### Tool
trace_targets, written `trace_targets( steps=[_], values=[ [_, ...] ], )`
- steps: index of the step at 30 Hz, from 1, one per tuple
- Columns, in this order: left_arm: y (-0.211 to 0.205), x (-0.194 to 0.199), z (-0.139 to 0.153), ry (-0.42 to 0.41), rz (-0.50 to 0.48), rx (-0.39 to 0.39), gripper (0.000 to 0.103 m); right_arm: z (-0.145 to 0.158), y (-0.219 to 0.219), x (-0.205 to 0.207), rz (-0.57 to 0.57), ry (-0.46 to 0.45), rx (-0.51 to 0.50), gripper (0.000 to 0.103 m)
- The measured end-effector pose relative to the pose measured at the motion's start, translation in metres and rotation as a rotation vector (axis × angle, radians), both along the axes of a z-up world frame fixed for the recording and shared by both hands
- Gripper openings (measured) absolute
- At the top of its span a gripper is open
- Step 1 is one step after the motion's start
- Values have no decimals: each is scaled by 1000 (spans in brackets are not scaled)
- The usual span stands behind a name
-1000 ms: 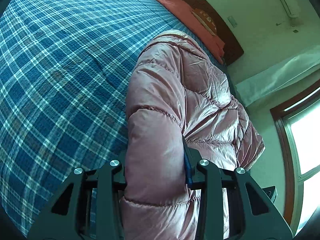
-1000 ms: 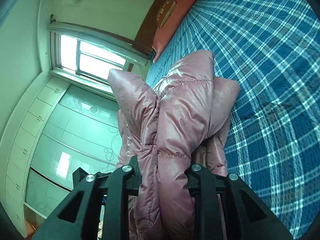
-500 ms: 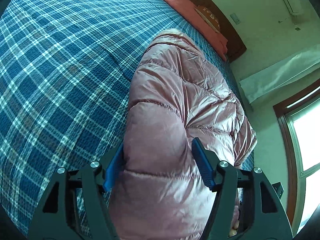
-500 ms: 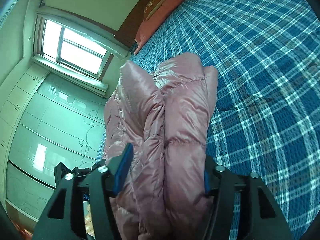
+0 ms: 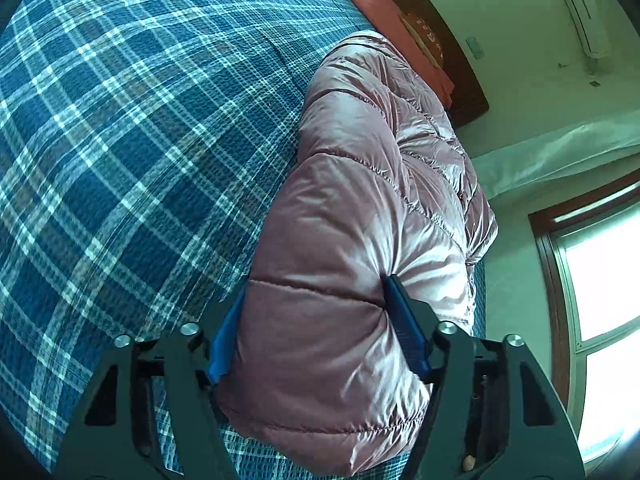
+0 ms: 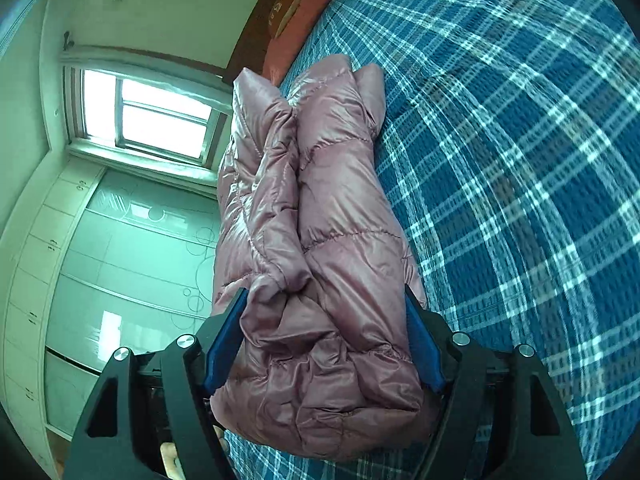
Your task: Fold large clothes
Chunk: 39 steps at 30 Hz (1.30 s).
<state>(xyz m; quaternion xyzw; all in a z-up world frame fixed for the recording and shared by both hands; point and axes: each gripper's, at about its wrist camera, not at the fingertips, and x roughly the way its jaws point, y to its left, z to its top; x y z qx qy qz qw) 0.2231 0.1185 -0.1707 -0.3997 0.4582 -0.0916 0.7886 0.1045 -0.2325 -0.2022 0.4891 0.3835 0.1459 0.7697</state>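
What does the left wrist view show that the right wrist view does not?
Only the left wrist view shows the white wall air conditioner and the smooth quilted back of the shiny pink puffer jacket, with the left claw around it. Only the right wrist view shows the pale glass-fronted wardrobe and the jacket's bunched, layered end in the right claw. Both show the blue plaid bedspread, dark wooden headboard, salmon pillow and window.

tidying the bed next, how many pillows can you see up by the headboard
1, a flat red pillow against the dark headboard, beyond the pink jacket. More may be hidden behind the jacket.
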Motion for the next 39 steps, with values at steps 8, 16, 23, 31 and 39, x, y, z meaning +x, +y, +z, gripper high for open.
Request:
trace_targets(
  steps=[8,16,23,31,39],
  values=[
    [0,-20,6,-29,11,37,39,-2,12,-30,13,-2,33,23],
    [3,-13,7,-11,4,79,58,-2,7,-16,16,0,29,30],
    [5,-21,16,-18,2,145,68,5,4,-30,-9,4,23,42],
    [10,-27,19,-6,11,155,69,11,-2,-49,-24,4,1,43],
    [9,-42,31,-5,17,239,69,28,-3,-76,-46,21,-89,43]
  ],
)
